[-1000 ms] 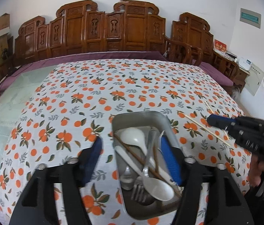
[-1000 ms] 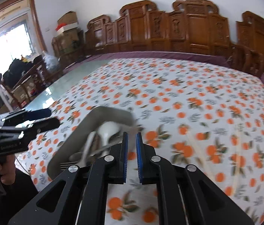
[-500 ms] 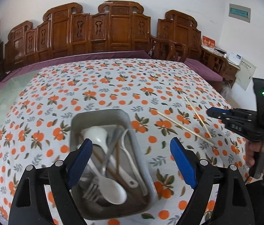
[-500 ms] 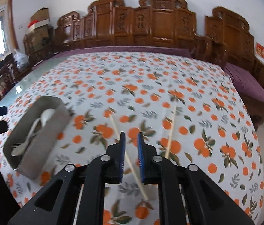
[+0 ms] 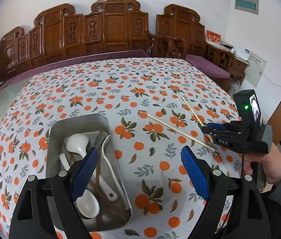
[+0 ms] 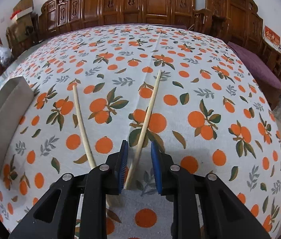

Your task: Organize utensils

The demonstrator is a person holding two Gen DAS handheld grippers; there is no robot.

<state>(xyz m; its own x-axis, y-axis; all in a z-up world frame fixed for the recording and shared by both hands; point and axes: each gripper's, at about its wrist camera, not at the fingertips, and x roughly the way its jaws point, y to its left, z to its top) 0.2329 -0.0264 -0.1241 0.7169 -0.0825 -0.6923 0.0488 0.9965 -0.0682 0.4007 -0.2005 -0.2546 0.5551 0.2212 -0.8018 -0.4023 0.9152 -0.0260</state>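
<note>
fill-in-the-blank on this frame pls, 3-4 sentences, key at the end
1. The right gripper, closing, has one ____ between its pads, not yet pressed.
2. The metal tray holds white ____ , a fork and dark chopsticks.
3. The number of pale chopsticks lying on the tablecloth is ____.
4. The left gripper hovers with its jaws wide ____ and nothing between them.

Missing words: chopstick; spoons; two; open

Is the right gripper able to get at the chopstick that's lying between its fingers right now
Probably yes. The right gripper straddles the near end of the right chopstick, jaws closing with a gap left on each side. Nothing lies over it; the other chopstick lies apart, outside the left finger.
</note>
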